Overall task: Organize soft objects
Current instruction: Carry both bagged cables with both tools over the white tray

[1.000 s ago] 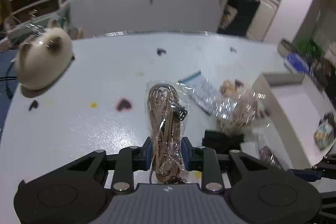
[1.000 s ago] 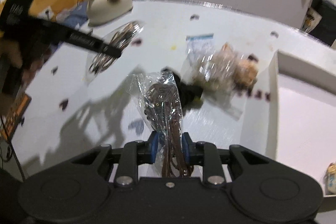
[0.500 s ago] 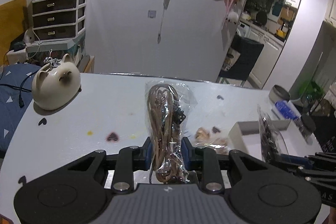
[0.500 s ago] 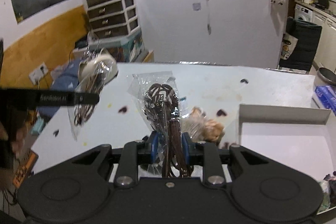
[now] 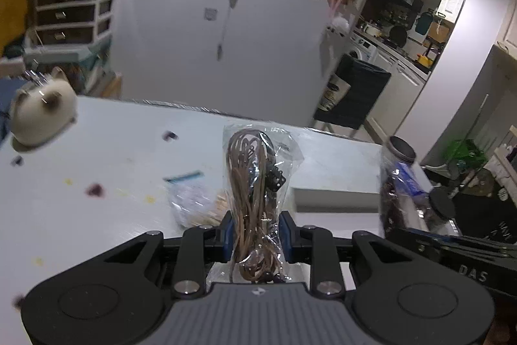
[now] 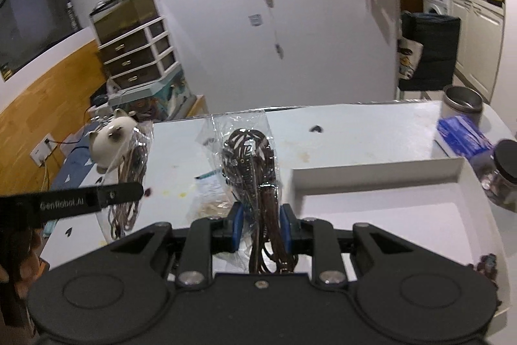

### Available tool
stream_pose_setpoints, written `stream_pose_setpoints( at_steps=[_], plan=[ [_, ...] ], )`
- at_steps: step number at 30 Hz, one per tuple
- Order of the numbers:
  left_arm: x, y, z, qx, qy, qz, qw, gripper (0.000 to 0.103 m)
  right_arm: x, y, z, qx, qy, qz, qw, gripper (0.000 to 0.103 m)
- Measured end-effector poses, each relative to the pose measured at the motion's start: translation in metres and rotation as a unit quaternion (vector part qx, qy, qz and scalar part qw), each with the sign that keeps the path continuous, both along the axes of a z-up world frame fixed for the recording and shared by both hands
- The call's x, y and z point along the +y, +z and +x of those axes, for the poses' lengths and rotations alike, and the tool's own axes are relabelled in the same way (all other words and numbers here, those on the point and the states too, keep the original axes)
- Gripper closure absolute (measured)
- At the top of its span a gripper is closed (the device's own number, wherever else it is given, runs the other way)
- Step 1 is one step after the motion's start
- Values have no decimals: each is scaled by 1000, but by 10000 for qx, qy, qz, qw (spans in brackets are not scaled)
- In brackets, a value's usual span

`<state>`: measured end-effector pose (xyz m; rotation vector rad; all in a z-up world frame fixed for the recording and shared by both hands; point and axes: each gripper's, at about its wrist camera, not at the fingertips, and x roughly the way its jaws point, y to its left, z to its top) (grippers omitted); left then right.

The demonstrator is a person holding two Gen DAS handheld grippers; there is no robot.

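Note:
My left gripper (image 5: 254,235) is shut on a clear bag of light brown cord (image 5: 250,183), held upright above the white table (image 5: 97,183). It also shows in the right wrist view (image 6: 129,170). My right gripper (image 6: 261,227) is shut on a clear bag of dark brown cord (image 6: 250,170), held up beside the white box (image 6: 381,209). That bag shows at the right of the left wrist view (image 5: 392,199). A bagged tan soft item (image 5: 197,206) lies on the table below the left gripper.
A cream cat-shaped ornament (image 5: 40,115) stands at the table's far left corner. A blue pack (image 6: 462,134), a metal can (image 6: 462,102) and a dark-lidded jar (image 6: 501,177) stand by the box's far right. A small item (image 6: 484,262) lies in the box's right corner.
Both grippers have lifted their cord bags off the table and swung right, towards the white box. The view has tilted up from the tabletop to the room.

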<state>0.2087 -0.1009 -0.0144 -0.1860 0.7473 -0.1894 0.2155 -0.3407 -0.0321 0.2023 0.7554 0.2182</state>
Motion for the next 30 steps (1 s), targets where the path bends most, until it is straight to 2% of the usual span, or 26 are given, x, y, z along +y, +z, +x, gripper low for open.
stream_pose_setpoints(
  at_steps=[5, 14, 25, 30],
  plan=[
    [-38, -16, 6, 332, -132, -331, 9988, 73, -35, -11, 3, 241, -216, 156, 9994, 78],
    [-97, -53, 18, 1106, -451, -599, 9910, 73, -80, -49, 10, 945, -656, 505, 9921, 78],
    [-123, -97, 26, 1905, -421, -795, 9775, 73, -95, -90, 16, 1729, -850, 1000, 9762, 78],
    [-126, -116, 34, 2142, -295, -859, 9725, 73, -98, -99, 21, 1933, -983, 983, 9712, 78]
  ],
)
